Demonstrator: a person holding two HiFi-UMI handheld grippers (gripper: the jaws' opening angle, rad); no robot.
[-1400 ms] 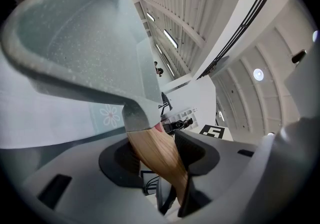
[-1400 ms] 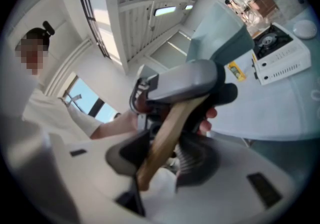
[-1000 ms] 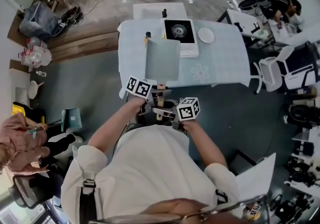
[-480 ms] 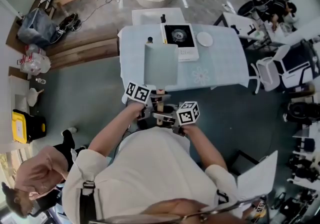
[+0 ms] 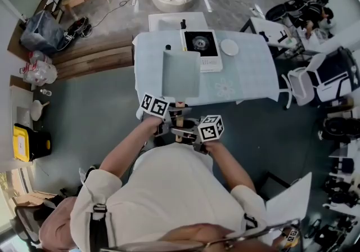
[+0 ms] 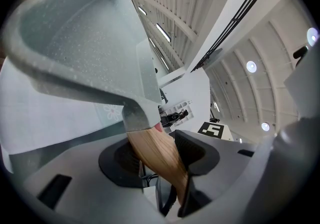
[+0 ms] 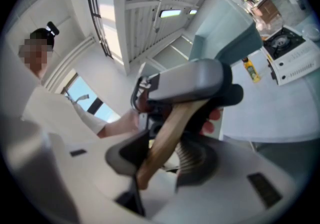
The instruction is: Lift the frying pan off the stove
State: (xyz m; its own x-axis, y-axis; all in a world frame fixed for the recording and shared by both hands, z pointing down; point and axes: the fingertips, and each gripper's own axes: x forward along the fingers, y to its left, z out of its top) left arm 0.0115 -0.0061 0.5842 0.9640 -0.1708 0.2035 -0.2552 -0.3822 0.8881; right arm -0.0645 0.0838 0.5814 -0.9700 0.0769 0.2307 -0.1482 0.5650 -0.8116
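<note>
Evidently at the tail end of the lift, judging by frying pan (image 5: 181,73) held up fwd of both sets of jaws, well apart from stove (image 5: 201,43), nothing on it, further out on table (image 5: 247,76). Next prob. calls for holding level w/ both grips firm and no twist betw. the two, since weight of pan body ahead of jaws is likely to tip it; thereafter carrying or setting down as reqd.

Left gripper (image 6: 160,157): clamped on wooden handle (image 6: 145,140), jaws apart only as far as handle thickness allows, pads pressing on either side; grey pan body just beyond and above jaw tips.

Right gripper (image 7: 161,155): likewise closed on same handle, nearer its free end and behind left gripper's jaws; handle running diagonally betw. pads, up toward left gripper just ahead.

Nothing else betw. either pair of jaws.
</note>
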